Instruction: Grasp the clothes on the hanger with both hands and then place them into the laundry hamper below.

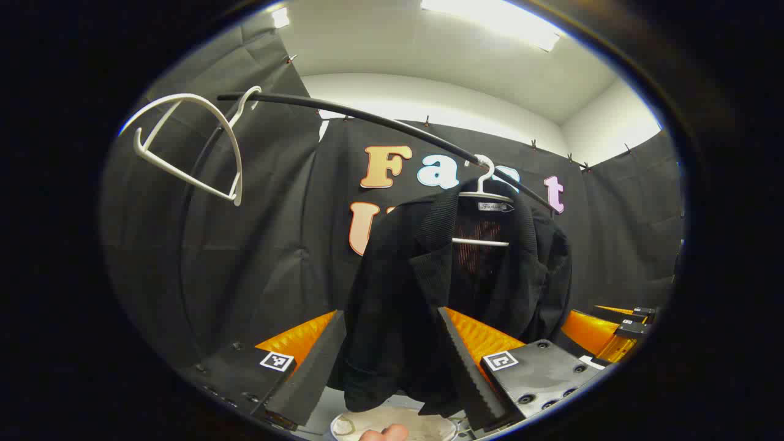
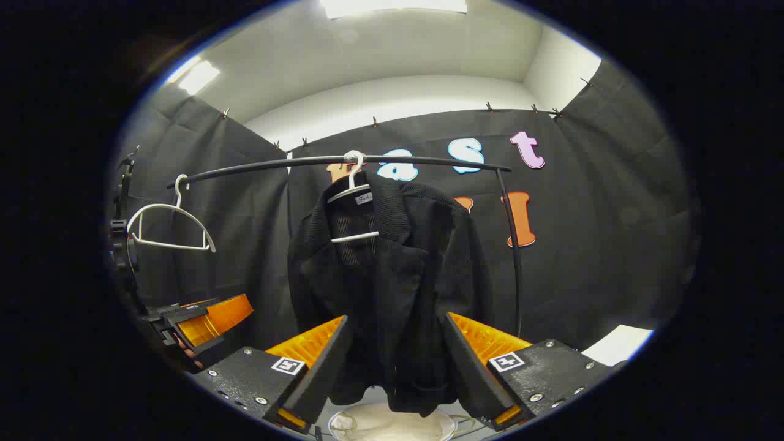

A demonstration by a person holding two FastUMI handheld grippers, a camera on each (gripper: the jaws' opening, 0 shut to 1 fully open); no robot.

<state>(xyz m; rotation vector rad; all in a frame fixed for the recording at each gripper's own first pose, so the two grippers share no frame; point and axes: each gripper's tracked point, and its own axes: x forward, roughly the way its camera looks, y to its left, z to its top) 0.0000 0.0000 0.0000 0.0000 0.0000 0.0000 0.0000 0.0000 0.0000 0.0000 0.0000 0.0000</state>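
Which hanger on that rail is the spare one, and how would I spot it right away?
Find the black rail curving across the dark cloth wall. Two white hangers hook over it: one carries the black jacket, and the empty hanger hangs off to the side, apart from the jacket. It is the bare white frame with only the dark cloth behind it.

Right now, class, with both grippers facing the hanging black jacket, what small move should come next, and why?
Probably ease both grippers forward to the black jacket. The left gripper and right gripper both have open jaws with the cloth farther off between them, not yet pinched. The jacket hangs on its white hanger above the laundry hamper.
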